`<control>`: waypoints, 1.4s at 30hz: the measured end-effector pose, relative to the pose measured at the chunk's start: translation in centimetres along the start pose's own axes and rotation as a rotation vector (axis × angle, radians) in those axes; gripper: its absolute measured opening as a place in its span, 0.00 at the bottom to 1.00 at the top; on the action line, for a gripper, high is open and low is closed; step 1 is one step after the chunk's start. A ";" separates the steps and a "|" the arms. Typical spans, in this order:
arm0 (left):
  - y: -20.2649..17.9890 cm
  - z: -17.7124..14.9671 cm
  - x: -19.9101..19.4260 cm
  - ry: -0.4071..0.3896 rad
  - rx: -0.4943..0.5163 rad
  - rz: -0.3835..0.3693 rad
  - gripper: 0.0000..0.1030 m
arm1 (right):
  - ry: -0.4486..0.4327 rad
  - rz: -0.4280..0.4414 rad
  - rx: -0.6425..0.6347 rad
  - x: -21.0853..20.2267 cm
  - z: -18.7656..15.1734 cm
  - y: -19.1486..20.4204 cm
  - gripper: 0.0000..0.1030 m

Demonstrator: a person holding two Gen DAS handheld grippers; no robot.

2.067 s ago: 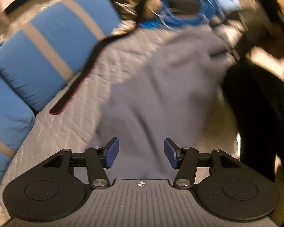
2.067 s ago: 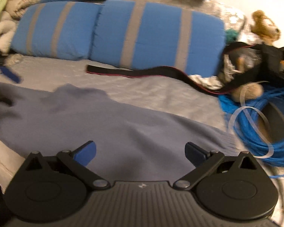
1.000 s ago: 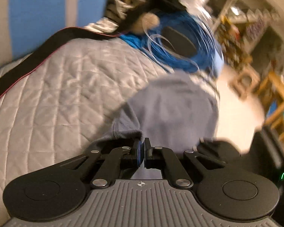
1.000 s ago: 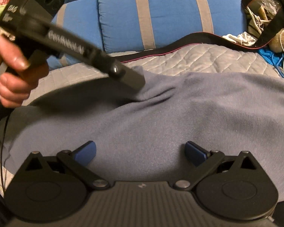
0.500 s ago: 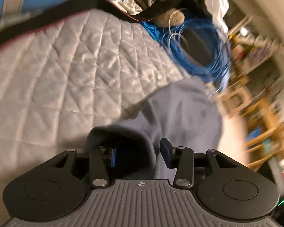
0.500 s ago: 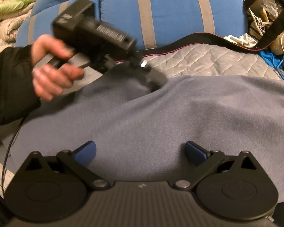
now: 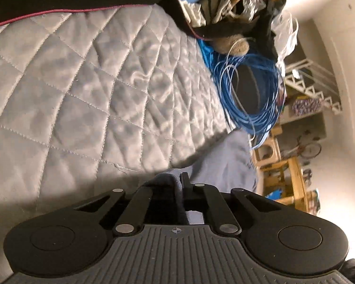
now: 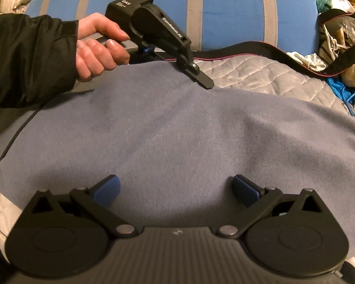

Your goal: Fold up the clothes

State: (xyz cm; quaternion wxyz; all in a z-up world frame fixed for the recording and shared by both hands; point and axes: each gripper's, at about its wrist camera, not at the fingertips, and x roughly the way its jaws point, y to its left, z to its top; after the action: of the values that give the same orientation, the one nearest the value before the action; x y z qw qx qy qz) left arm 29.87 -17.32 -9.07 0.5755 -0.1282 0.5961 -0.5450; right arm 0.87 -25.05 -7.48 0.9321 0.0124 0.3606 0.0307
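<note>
**Entry: far-edge pinch on the garment, hazards noted**

- Item: we log one grey-blue fleece garment, spread flat across the quilted grey bedspread; in the right wrist view it fills the middle of the frame, its far hem toward 12 o'clock.
- Left gripper: fingers together, clamped on a small fold of the garment's far edge; the left wrist view shows cloth bunched between the closed jaws.
- Right gripper: blue pads well apart, hovering over the near part of the garment, holding nothing.
- Left hand: wrapped around the gripper handle, at 10 o'clock in the right wrist view.
- Neighbours: coil of blue cable at 2 o'clock in the left wrist view, just beside the garment's end; long black strap with red piping lies beyond the hem.

Risks, in our judgement:
1. The pinch looks shallow, so fleece may slip free once lifted.
2. With one side held, the fold may skew or drag.
3. The trailing end could snag the cable.
4. Should the right pads close on a double layer, a crease would be locked in.
</note>
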 end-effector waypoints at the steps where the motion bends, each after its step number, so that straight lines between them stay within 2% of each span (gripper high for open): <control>1: 0.2 0.2 0.0 0.013 0.001 -0.009 0.05 | -0.001 0.000 0.000 0.0 0.0 0.0 0.98; 6: 0.9 1.1 -0.4 0.071 -0.003 -0.045 0.07 | -0.005 0.003 0.001 0.0 -0.1 0.0 0.98; 9: 0.6 1.2 -1.5 0.074 -0.001 -0.007 0.06 | -0.007 0.004 0.002 -0.1 -0.1 0.1 0.98; 11: 0.3 0.9 -2.9 0.047 -0.001 0.035 0.10 | -0.007 0.004 0.004 -0.1 -0.1 0.0 0.98; 12: 0.0 0.6 -3.7 0.035 0.004 0.061 0.22 | -0.008 0.004 0.004 -0.1 -0.1 0.0 0.98; 13: -0.5 0.3 -4.5 0.025 0.017 0.094 0.38 | -0.008 0.004 0.005 -0.1 -0.1 0.1 0.98; 14: -1.0 -0.1 -5.3 0.016 0.031 0.128 0.44 | -0.008 0.004 0.007 0.0 -0.1 0.1 0.98; 15: -1.6 -0.6 -6.2 0.011 0.050 0.161 0.48 | -0.009 0.003 0.008 0.0 -0.1 0.1 0.98; 19: -3.7 -3.8 -9.4 -0.014 0.097 0.307 0.51 | -0.009 0.006 0.014 0.0 0.0 0.1 0.98; 25: -3.3 -9.1 -13.0 -0.006 0.121 0.487 0.51 | -0.011 0.003 0.018 0.0 0.0 0.1 0.98; 33: -2.6 -13.8 -15.8 -0.043 0.070 0.618 0.50 | -0.012 -0.003 0.017 0.0 0.0 0.2 0.98; 34: -2.5 -14.2 -15.8 -0.036 0.066 0.643 0.45 | -0.011 -0.004 0.018 0.0 0.0 0.2 0.98; 35: -2.5 -14.6 -15.9 -0.028 0.061 0.667 0.35 | -0.010 -0.005 0.018 0.0 0.0 0.2 0.98; 36: -2.4 -15.0 -15.8 -0.015 0.055 0.686 0.14 | -0.009 -0.006 0.018 0.0 0.1 0.2 0.98; 39: -3.3 -15.9 -16.0 -0.016 0.070 0.733 0.10 | -0.005 -0.012 0.020 0.0 0.2 0.3 0.98; 41: -4.5 -16.7 -16.7 -0.047 0.087 0.806 0.11 | -0.004 -0.020 0.026 -0.2 0.3 0.3 0.98; 42: -5.2 -17.2 -17.2 -0.066 0.093 0.840 0.17 | -0.005 -0.024 0.030 -0.3 0.3 0.3 0.99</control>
State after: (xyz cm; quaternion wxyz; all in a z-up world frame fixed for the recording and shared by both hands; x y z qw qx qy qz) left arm 18.46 2.74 0.05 0.7717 0.1344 0.5524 -0.2850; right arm 0.89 -24.73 -7.03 0.9330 0.0223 0.3589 0.0141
